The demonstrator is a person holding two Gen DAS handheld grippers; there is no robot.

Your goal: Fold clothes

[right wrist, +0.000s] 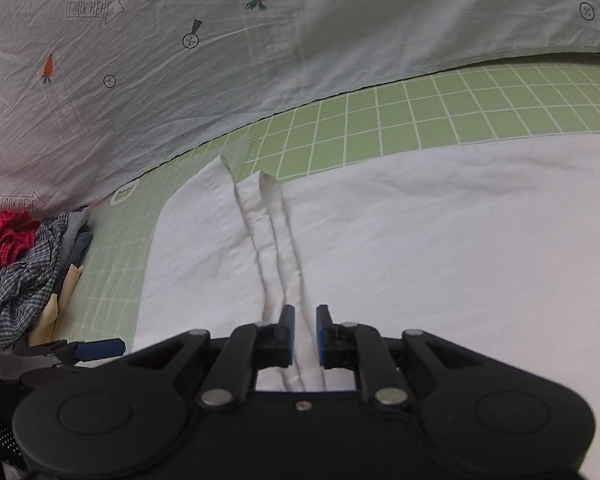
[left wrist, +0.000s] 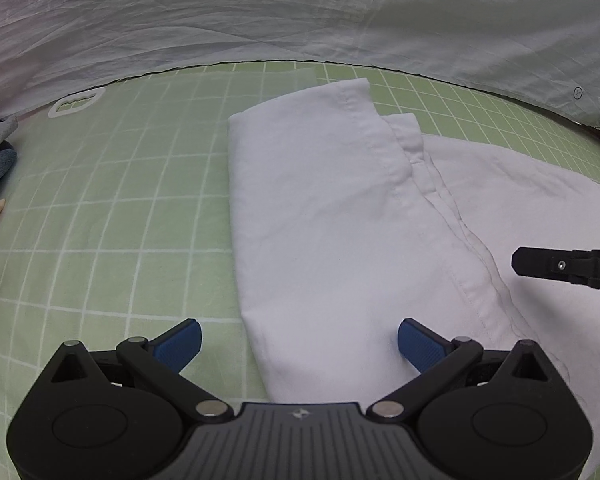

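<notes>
Garment (left wrist: pixel 324 216) white, right part cut off; left tool (left wrist: pixel 299 345) spread, right tool (right wrist: pixel 305 334) nearly closed.

Left gripper (left wrist: pixel 299 346): jaws spread wide, blue pads (left wrist: pixel 180 344) well apart, nothing between them, held low and pointing forward. Right gripper (right wrist: pixel 305 334): jaws drawn close with a narrow gap left between the blue pads (right wrist: pixel 322 336); whether they pinch anything cannot be told. In the left wrist view a black finger of the right gripper (left wrist: pixel 560 266) reaches in from the right edge, ahead of the left one.
</notes>
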